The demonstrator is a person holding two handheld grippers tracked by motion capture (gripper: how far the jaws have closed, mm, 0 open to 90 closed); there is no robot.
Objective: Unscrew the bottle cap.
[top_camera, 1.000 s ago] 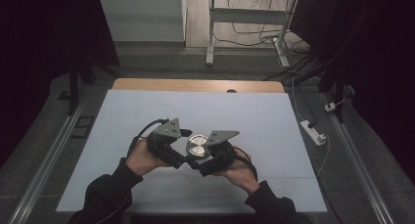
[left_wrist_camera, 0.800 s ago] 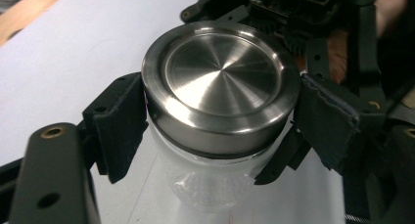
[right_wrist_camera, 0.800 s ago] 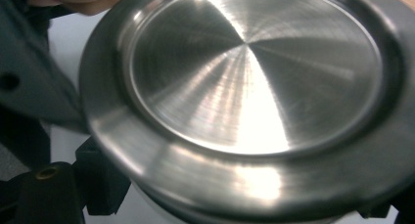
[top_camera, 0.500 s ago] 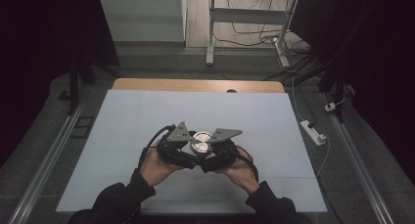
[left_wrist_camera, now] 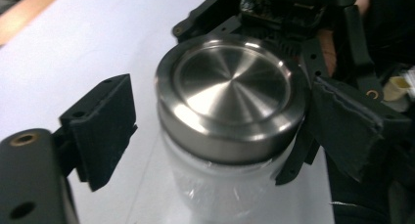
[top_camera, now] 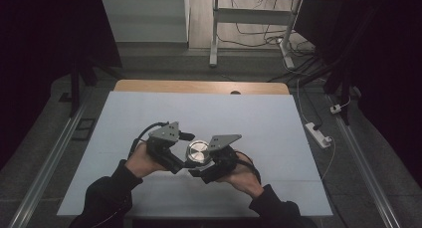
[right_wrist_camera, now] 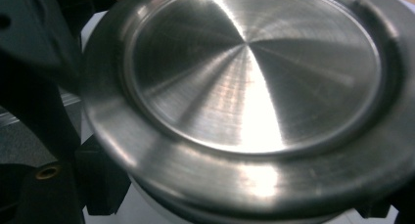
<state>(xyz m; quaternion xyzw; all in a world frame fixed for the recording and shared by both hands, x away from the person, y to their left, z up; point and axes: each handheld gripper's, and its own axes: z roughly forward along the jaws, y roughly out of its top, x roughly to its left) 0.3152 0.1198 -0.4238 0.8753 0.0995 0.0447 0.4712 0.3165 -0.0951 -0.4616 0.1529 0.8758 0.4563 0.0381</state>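
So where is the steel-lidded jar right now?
In the high view the jar sits near the front middle of the white table, between the left gripper and the right gripper; its steel lid faces up.

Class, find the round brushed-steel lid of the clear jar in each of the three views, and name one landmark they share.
High view: the round brushed-steel lid sits low of centre, between the two grippers.
Left gripper view: it is at centre, on the clear jar.
Right gripper view: it spans most of the frame.
Shared landmark: the pale blue table top, under the jar.
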